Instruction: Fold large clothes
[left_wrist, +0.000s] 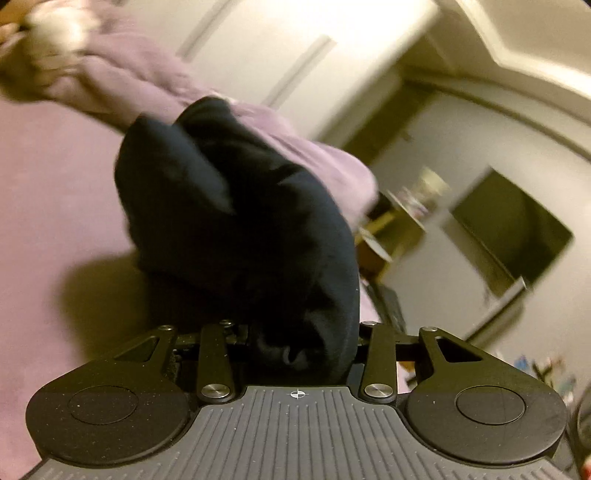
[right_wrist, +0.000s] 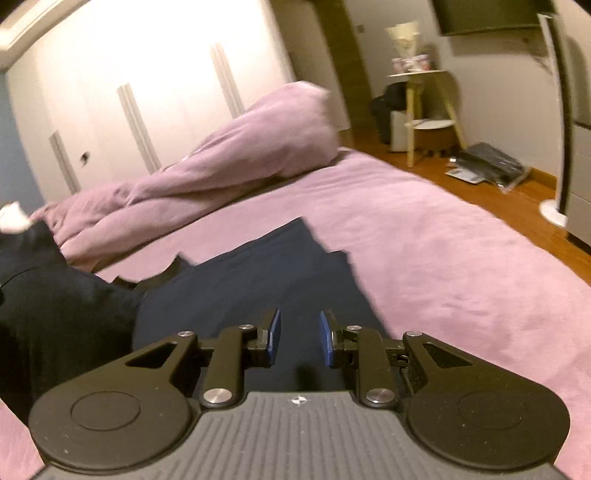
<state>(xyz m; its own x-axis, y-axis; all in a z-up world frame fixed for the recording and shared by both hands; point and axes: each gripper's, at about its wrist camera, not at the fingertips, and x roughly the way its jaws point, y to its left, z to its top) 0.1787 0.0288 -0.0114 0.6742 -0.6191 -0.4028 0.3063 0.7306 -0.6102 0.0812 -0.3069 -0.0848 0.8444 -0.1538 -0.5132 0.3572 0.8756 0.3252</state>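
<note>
Nearest the left camera, the left hand-held gripper (left_wrist: 295, 332) is pinching a bunched fold of the dark navy garment (left_wrist: 236, 221), which hides its fingertips and hangs lifted over the pink bed (left_wrist: 55, 184). In the right view, the right hand-held gripper (right_wrist: 298, 338) has its blue pads (right_wrist: 274, 338) spread a little apart with nothing between them, above the same garment lying flat on the bed. Behind lies a rumpled pink duvet (right_wrist: 229, 155), then white wardrobe doors (right_wrist: 147, 74) and a small side table (right_wrist: 424, 99). No readable writing shows

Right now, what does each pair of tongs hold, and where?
Left tongs: a bunched fold of the dark garment. Right tongs: nothing, open above it.
</note>
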